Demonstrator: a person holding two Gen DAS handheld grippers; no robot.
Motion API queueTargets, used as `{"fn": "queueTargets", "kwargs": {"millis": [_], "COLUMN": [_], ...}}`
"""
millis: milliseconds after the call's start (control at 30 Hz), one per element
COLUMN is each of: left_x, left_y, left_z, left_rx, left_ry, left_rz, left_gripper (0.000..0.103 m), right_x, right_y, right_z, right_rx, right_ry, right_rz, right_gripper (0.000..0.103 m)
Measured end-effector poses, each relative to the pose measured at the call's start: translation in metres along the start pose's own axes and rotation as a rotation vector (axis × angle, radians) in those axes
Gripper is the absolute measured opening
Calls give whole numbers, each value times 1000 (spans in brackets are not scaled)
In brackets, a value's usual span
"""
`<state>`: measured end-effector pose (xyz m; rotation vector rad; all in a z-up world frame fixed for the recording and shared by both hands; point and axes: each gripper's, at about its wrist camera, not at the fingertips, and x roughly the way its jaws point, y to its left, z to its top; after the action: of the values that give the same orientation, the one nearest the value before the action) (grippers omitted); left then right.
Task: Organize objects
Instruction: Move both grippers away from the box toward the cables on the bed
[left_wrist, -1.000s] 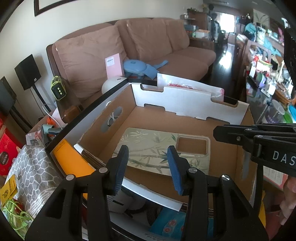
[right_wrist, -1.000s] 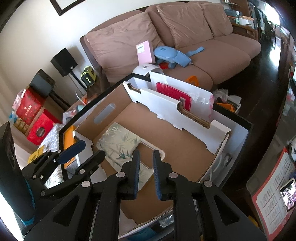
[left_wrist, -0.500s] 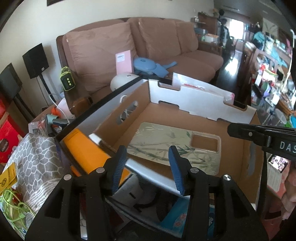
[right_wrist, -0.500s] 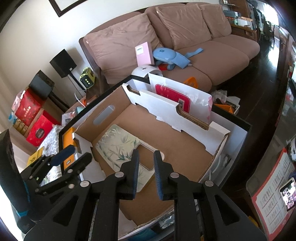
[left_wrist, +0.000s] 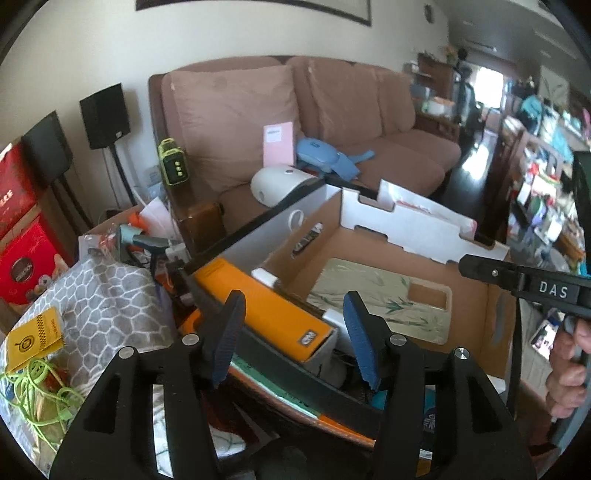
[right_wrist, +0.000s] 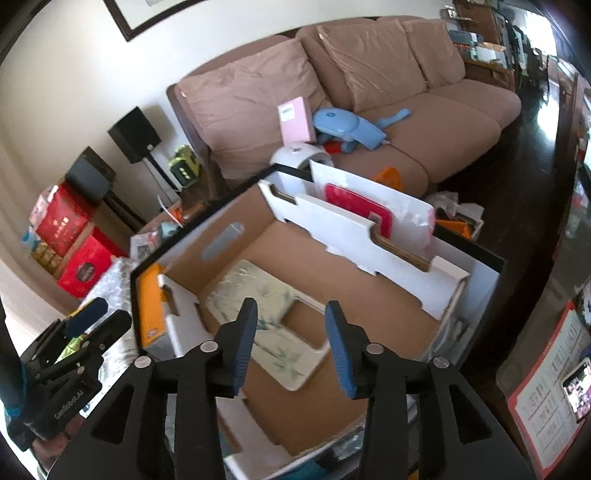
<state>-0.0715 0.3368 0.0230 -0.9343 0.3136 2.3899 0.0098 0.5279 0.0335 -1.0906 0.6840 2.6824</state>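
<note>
Left gripper (left_wrist: 293, 336) jaws opening, gripping nothing, hovering over orange box (left_wrist: 258, 308) at 9 o'clock edge of cardboard box (right_wrist: 373, 291); right gripper (right_wrist: 291, 347) jaws opening, empty, above bamboo-print board (right_wrist: 266, 314) lying flat inside box.

The open brown cardboard box (right_wrist: 369, 295) is left free from above; its floor is bare except for a flat bamboo-patterned board (right_wrist: 266, 314) lying near the left. Entry from the far side is barred by a notched white cardboard divider (right_wrist: 332, 229), with a red-and-white flat package (right_wrist: 354, 206) standing behind it. The narrow slot along the left wall is filled by a long orange box (left_wrist: 258, 302)
</note>
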Motion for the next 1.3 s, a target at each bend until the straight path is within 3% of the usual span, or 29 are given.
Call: {"fn": "queueTargets", "kwargs": {"millis": [167, 367, 467, 600, 800, 1000, 1233, 1300], "left_x": [-18, -46, -70, -94, -105, -104, -106, -110], "left_y": [18, 45, 58, 71, 89, 112, 153, 170], "left_z": [-1, -9, -19, -32, -44, -65, -85, -90], "left_rx": [-21, -88, -136, -170, -208, -282, -329, -350], "left_ry": [-35, -67, -113, -164, -207, -209, -186, -186], "left_rz": [27, 66, 35, 54, 145, 163, 300, 371], "left_gripper": [58, 59, 63, 66, 68, 71, 71, 71], "right_x": [-1, -4, -9, -13, -8, 4, 6, 4], "right_y": [15, 27, 40, 64, 98, 119, 118, 115], "right_z": [-1, -2, -3, -6, -17, -27, -27, -26], "right_rx": [-42, -52, -71, -118, -211, -269, -264, -258], "right_ry": [-18, -29, -56, -87, -73, -38, -39, -50], "right_rz": [-3, 16, 27, 43, 102, 133, 146, 150], "right_gripper": [45, 47, 49, 52, 57, 65, 66, 67]}}
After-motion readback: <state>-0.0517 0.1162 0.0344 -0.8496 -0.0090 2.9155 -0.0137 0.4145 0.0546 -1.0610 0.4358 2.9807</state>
